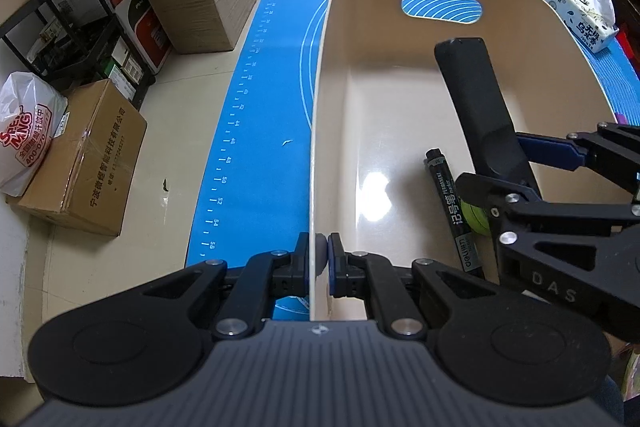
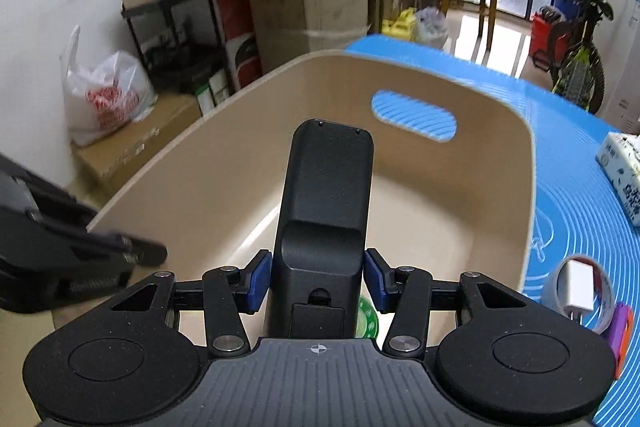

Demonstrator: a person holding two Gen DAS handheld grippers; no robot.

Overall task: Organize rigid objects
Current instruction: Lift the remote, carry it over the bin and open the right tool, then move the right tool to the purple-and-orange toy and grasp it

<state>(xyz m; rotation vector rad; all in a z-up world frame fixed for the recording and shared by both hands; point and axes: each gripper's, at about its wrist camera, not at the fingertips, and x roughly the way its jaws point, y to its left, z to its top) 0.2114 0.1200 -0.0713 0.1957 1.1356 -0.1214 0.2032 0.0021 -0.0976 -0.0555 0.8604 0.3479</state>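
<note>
Left hand-held gripper point(image 1: 322, 259) pinches the bin point(image 1: 320, 131) wall; right hand-held gripper point(image 2: 318, 277) clamps the remote point(image 2: 324, 227).

The beige plastic bin point(image 1: 400, 75) shines glossy on its floor, the black remote point(image 2: 326, 211) looks matt plastic, and the blue mat point(image 1: 272, 131) seems smooth rubbery sheet.

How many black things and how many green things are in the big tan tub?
Black: 2, the remote held over the tub by the right gripper, and the marker.
Green: 1, a round thing, mostly hidden.
Total: 3
</note>
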